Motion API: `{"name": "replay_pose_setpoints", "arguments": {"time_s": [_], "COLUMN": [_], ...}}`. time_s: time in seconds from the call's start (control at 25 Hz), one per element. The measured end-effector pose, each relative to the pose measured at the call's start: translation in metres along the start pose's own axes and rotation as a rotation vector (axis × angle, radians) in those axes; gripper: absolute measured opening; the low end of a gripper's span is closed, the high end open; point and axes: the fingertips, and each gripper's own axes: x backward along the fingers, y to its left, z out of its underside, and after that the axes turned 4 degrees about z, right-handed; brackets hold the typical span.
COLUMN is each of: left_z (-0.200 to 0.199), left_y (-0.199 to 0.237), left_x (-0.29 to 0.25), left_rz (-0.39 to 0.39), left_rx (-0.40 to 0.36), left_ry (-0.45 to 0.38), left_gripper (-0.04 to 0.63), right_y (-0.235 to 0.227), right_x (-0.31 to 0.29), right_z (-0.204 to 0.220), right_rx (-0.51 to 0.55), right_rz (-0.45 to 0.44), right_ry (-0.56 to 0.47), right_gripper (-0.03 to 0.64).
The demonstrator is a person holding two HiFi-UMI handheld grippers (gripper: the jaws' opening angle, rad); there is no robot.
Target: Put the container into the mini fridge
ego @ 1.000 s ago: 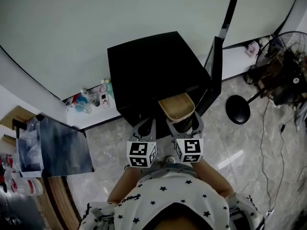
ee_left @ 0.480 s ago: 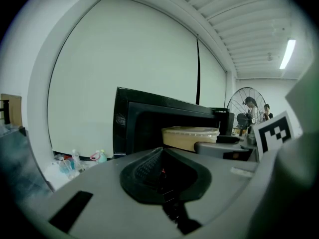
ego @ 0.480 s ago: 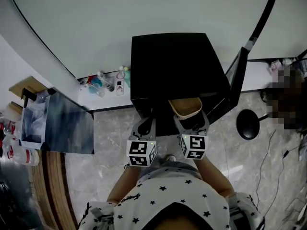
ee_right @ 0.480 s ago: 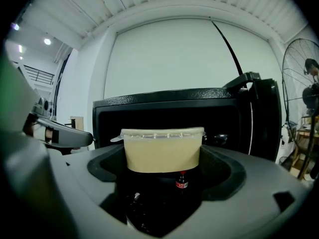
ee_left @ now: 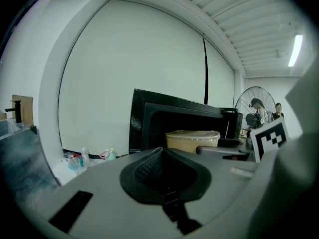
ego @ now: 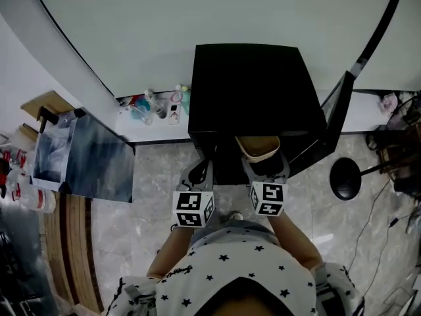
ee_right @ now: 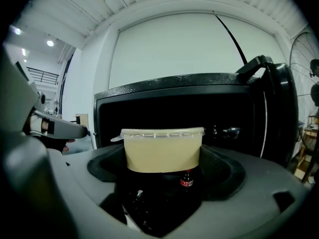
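While right tongs (ego: 263,162) grip container (ego: 258,147), marbled floor (ego: 158,176), wall (ego: 197,18).

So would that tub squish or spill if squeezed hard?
Probably squishes a bit: the container looks like thin plastic. Its lid seems pressed on, so spills look unlikely. Wide and squat, it shouldn't tip easily.

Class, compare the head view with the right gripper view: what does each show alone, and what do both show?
Head view only: bottles by the wall and the person's starred shirt. Right gripper view only: a small bottle with a red label, seen below the container, seemingly inside the fridge. Both: the right gripper holding the lidded container at the open fridge.
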Motion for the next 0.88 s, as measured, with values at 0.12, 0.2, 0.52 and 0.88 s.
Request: {"name": "replay_pose_setpoints", "arguments": {"time_s": [0.12,0.2,0.52,0.88], "left_z": [0.000,0.000,0.000,0.004], "left_y": [0.004,0.006,0.009,0.018], "left_x": [0.001,0.000,-0.003,0.006], "left_rz": [-0.014,-0.018,-0.030,-0.050], "left_rx": [0.008,0.011,0.020,0.027], "left_ry": [-0.003,-0.002,-0.001,0.005], "left_gripper": [0.012,0.012,0.012,0.012], "right_y": [0.001,0.002,0.001,0.007], "right_x": [-0.005,-0.009,-0.024,-0.050], "right_z": [0.004,0.006,0.018,0.022], "right_rx": [0.002,-0.001,-0.011,0.002], "right_rz": [-0.009,-0.013,-0.013,-0.018], "right_ry": [0.014,0.024,0.055,0.050], "right_gripper": [0.459,0.459,0.459,0.459]}}
